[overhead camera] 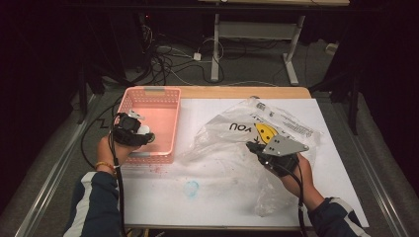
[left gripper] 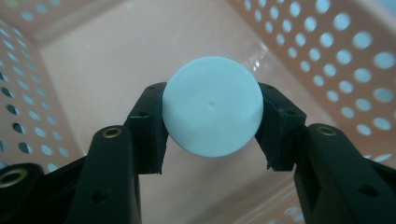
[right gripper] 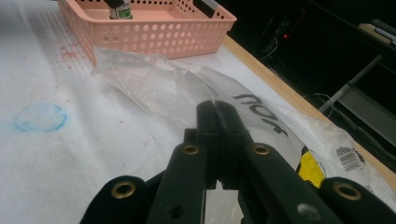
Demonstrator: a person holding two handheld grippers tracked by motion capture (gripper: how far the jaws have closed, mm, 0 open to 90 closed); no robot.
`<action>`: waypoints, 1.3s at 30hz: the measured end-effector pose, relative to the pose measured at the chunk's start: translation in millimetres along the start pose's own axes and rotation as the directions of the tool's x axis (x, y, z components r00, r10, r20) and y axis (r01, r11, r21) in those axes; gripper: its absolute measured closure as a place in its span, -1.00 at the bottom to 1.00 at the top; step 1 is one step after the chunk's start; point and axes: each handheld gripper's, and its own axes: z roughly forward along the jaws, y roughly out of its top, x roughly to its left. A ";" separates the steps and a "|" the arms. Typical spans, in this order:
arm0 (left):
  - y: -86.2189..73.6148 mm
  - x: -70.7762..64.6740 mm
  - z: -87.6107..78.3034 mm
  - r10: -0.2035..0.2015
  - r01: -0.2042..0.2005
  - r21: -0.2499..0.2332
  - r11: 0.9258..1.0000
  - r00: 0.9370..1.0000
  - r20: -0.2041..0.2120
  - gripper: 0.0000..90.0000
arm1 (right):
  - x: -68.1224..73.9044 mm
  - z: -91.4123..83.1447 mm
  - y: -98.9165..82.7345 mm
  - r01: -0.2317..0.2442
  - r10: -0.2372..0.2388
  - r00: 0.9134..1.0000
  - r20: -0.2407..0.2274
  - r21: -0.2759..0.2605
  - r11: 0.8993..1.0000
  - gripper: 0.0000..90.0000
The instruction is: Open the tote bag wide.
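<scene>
Two grippers work over a table covered in white paper (overhead camera: 163, 197). In the high view, the left gripper (overhead camera: 141, 132) hangs over the near part of a pink perforated basket (overhead camera: 153, 94), with a white object (overhead camera: 144, 130) at its tips. Well to the right of it, the right gripper (overhead camera: 254, 147) sits on a crumpled clear plastic bag (overhead camera: 222, 143) printed with black letters and a yellow face. A faint blue ring (overhead camera: 191, 187) marks the paper between the two grippers, nearer the person.

From the left gripper view, the jaws are clamped on either side of a round white cap (left gripper: 212, 105), whose flat face points at the camera. Beyond and around the cap lie the basket's pink floor and holed walls (left gripper: 336, 70).

From the right gripper view, the right gripper's (right gripper: 218, 112) jaws are pressed together with a fold of the clear bag (right gripper: 154, 88) pinched at their tips. The bag spreads ahead of and to the right of the jaws. Farther ahead stands the basket (right gripper: 159, 35), with a dark bottle with a green label (right gripper: 119, 8) inside it. The blue ring (right gripper: 39, 116) lies left of the jaws.
</scene>
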 end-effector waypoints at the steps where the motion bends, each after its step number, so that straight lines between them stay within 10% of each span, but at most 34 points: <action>1: -0.3 -1.8 -3.5 -0.001 0.001 -0.027 1.000 1.000 0.003 0.06 | -0.2 -0.3 0.2 0.001 -0.001 1.000 0.003 -0.005 1.000 1.00; 11: -2.4 -26.6 -30.9 0.040 -0.040 -0.212 0.976 0.999 -0.002 0.06 | -5.3 -1.5 1.7 -0.011 0.012 0.999 0.032 -0.025 1.000 1.00; 21: 3.9 -79.1 -70.6 0.175 -0.152 -0.373 0.915 0.984 0.028 0.06 | -10.6 -3.5 10.6 -0.013 0.015 0.998 0.060 -0.045 0.999 1.00; 29: 13.4 -130.0 -83.6 0.312 -0.254 -0.447 0.858 0.948 0.059 0.06 | -10.5 -4.9 14.7 -0.018 0.022 0.997 0.075 -0.059 0.998 1.00; 39: 24.5 -193.2 -55.5 0.468 -0.370 -0.458 0.809 0.876 0.120 0.06 | -7.2 -7.3 21.3 -0.020 0.026 0.997 0.070 -0.088 0.996 1.00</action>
